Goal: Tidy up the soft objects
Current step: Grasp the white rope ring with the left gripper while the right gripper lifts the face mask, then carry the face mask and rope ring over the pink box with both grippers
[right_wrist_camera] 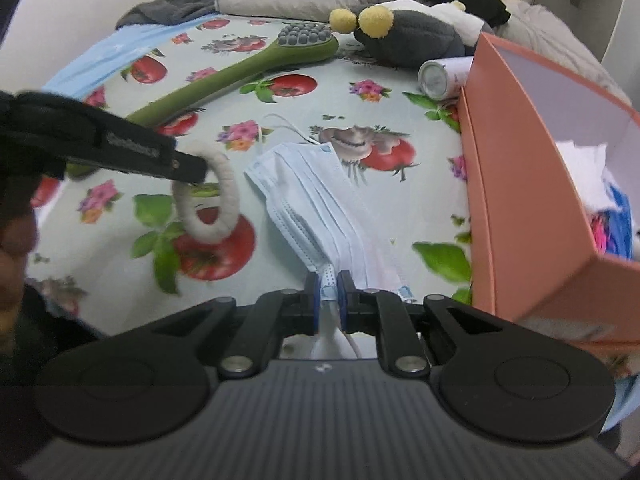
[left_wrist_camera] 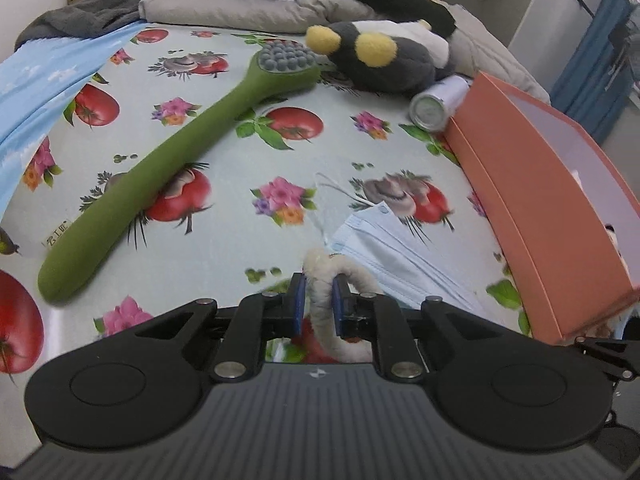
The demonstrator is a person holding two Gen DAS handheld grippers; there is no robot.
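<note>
Along the left edge of the bed's flowered cloth (left_wrist_camera: pixel 224 128) lies a fold of pale blue fabric (left_wrist_camera: pixel 36 80). Next to it a long green massage stick (left_wrist_camera: pixel 168 160) runs diagonally across the cloth, its grey knobbed head toward the far edge. The left gripper (left_wrist_camera: pixel 319 300) is clenched on a fuzzy off-white ring (right_wrist_camera: pixel 224 200), which hangs off the cloth between its blue pads. Just right of the ring, a pale blue face mask (right_wrist_camera: pixel 320 200) is pinched at one corner by the right gripper (right_wrist_camera: pixel 329 292), the rest of it trailing toward the middle of the cloth. At the far edge rests a grey plush toy (left_wrist_camera: pixel 384 60) with yellow tufts, beside what may be a white can (left_wrist_camera: pixel 436 102). An orange box (right_wrist_camera: pixel 532 168) stands open along the right edge, holding white and coloured soft items.
</note>
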